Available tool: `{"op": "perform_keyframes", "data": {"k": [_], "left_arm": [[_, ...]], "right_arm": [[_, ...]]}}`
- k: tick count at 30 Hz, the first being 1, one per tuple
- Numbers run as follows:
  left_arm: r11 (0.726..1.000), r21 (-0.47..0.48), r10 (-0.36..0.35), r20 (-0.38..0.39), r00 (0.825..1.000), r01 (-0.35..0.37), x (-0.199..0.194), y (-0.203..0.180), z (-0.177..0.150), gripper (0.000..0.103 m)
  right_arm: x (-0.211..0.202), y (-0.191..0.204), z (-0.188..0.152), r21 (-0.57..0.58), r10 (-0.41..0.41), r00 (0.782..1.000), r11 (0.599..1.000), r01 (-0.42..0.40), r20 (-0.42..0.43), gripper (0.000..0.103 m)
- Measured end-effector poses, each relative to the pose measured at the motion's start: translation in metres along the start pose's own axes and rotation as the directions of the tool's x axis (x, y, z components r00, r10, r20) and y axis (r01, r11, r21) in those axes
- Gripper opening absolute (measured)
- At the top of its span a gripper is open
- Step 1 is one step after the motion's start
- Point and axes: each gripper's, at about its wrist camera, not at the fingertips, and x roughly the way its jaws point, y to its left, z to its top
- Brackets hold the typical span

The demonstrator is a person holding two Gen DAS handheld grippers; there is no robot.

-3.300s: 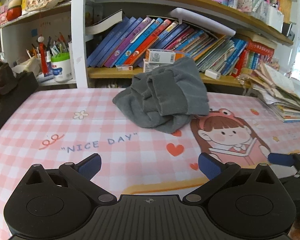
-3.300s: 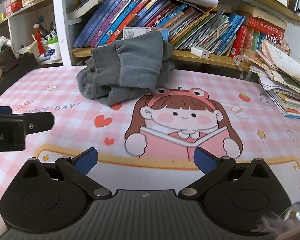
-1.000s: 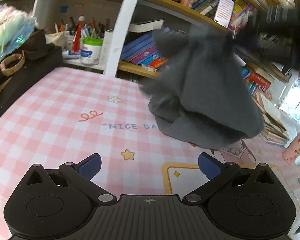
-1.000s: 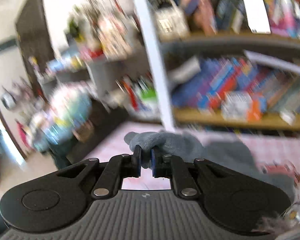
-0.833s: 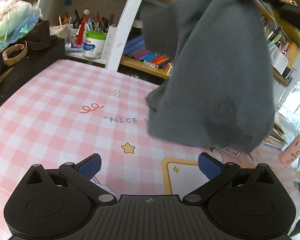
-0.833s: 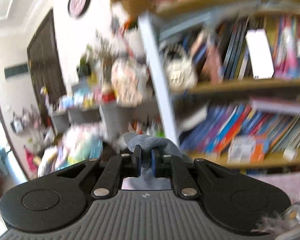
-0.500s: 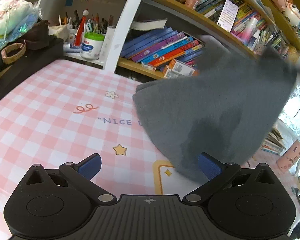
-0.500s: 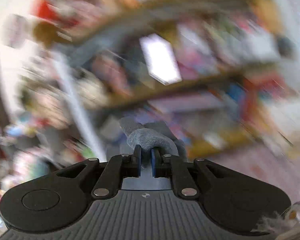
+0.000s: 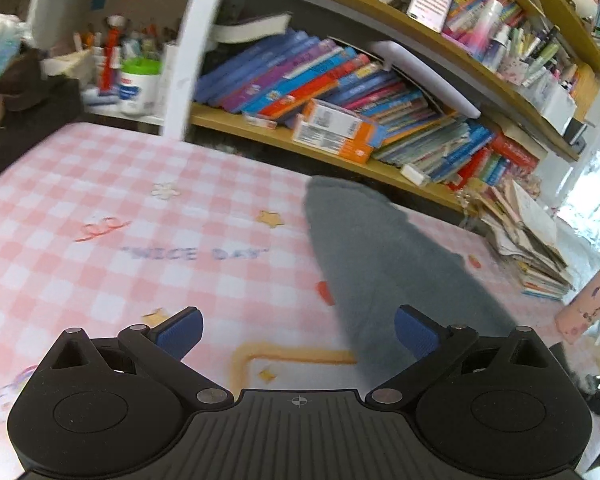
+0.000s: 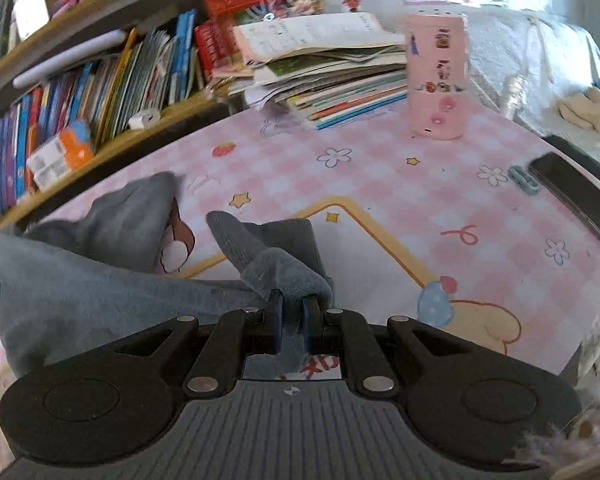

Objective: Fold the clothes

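Only my right wrist view shows the pink cup (image 10: 436, 80) and phone (image 10: 572, 196). My right claw (image 10: 291, 316) is clamped on a bunched edge of the grey garment (image 10: 100, 280), which trails leftward across the tablecloth (image 10: 420, 200). My left claw (image 9: 298, 330) stands wide, holding nothing, the garment (image 9: 380, 256) just ahead.

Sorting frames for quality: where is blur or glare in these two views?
Left wrist view: motion blur smears the shelf post and the grey garment. Right wrist view: glare washes out the top right, books are smeared, and the right gripper is sharp.
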Motion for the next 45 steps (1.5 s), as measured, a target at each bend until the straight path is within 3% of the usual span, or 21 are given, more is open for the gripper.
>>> {"op": "perform_keyframes", "data": {"k": [6,9,16,17,18,19,20,21,23,27,31,34,38,39,41,42,43,45], "left_arm": [[0.999,0.014,-0.05,-0.021,0.999,0.05,0.04,-0.034,0.026,0.099],[0.999,-0.007,-0.035,-0.02,0.999,0.034,0.059,-0.047,0.042,0.099],[0.989,-0.143,0.029,-0.104,0.994,-0.044,0.111,-0.047,0.066,0.097],[0.985,-0.165,0.031,-0.118,0.993,-0.05,0.117,-0.045,0.068,0.091],[0.981,-0.186,0.032,-0.132,0.991,-0.057,0.123,-0.043,0.069,0.075],[0.976,-0.206,0.033,-0.146,0.989,-0.064,0.128,-0.041,0.071,0.066],[0.971,-0.228,0.036,-0.161,0.986,-0.073,0.133,-0.039,0.072,0.042],[0.964,-0.251,0.038,-0.174,0.984,-0.081,0.136,-0.035,0.074,0.03],[0.954,-0.291,0.023,-0.176,0.984,-0.074,0.137,-0.027,0.076,0.024],[0.965,-0.259,0.039,-0.05,0.998,-0.05,0.097,-0.024,0.077,0.021],[0.979,-0.2,0.055,0.106,0.993,-0.033,0.049,-0.024,0.077,0.021],[0.988,-0.153,0.06,0.222,0.973,-0.026,0.013,-0.024,0.077,0.023],[0.996,-0.091,0.058,0.372,0.926,-0.026,-0.035,-0.024,0.076,0.025],[0.995,-0.091,0.063,0.369,0.927,-0.032,-0.041,-0.02,0.07,0.025],[0.984,-0.161,0.1,0.181,0.978,-0.071,-0.03,0.002,0.028,0.026],[0.977,-0.192,0.113,0.083,0.99,-0.095,-0.024,0.012,0.008,0.027],[0.968,-0.224,0.119,0.011,0.993,-0.113,-0.022,0.022,-0.011,0.031],[0.955,-0.285,0.088,0.0,0.996,-0.084,-0.034,0.03,-0.035,0.039]], "right_arm": [[0.01,-0.012,-0.005,-0.004,0.045,0.998,0.999,-0.045,-0.04,0.009],[0.012,-0.022,-0.004,0.016,0.062,0.997,0.998,-0.062,-0.039,0.009],[0.009,-0.037,-0.005,0.01,0.108,0.994,0.994,-0.108,-0.033,0.009],[0.009,-0.037,-0.006,-0.002,0.111,0.993,0.994,-0.111,-0.031,0.009],[0.008,-0.037,-0.007,-0.009,0.115,0.993,0.993,-0.115,-0.031,0.009],[0.009,-0.038,-0.007,-0.007,0.12,0.992,0.993,-0.121,-0.032,0.009],[0.009,-0.039,-0.008,-0.004,0.126,0.991,0.992,-0.126,-0.033,0.009],[0.009,-0.039,-0.008,-0.002,0.132,0.991,0.991,-0.132,-0.034,0.009],[0.01,-0.04,-0.007,0.006,0.151,0.988,0.989,-0.151,-0.037,0.009],[0.012,-0.025,0.006,-0.006,0.209,0.977,0.978,-0.209,-0.028,0.009],[0.006,0.006,0.031,-0.076,0.289,0.956,0.956,-0.285,0.047,0.009],[-0.001,0.027,0.048,-0.106,0.367,0.923,0.928,-0.356,0.112,0.009],[0.0,0.041,0.053,-0.126,0.367,0.922,0.927,-0.352,0.123,0.009],[0.004,0.04,0.05,-0.12,0.347,0.932,0.935,-0.334,0.109,0.009],[0.015,0.032,0.044,-0.106,0.29,0.955,0.953,-0.283,0.062,0.009],[0.02,0.028,0.039,-0.102,0.263,0.964,0.961,-0.258,0.039,0.009],[0.025,0.023,0.035,-0.099,0.238,0.971,0.967,-0.235,0.018,0.009],[0.03,0.015,0.026,-0.101,0.207,0.978,0.973,-0.207,-0.016,0.009]]}}
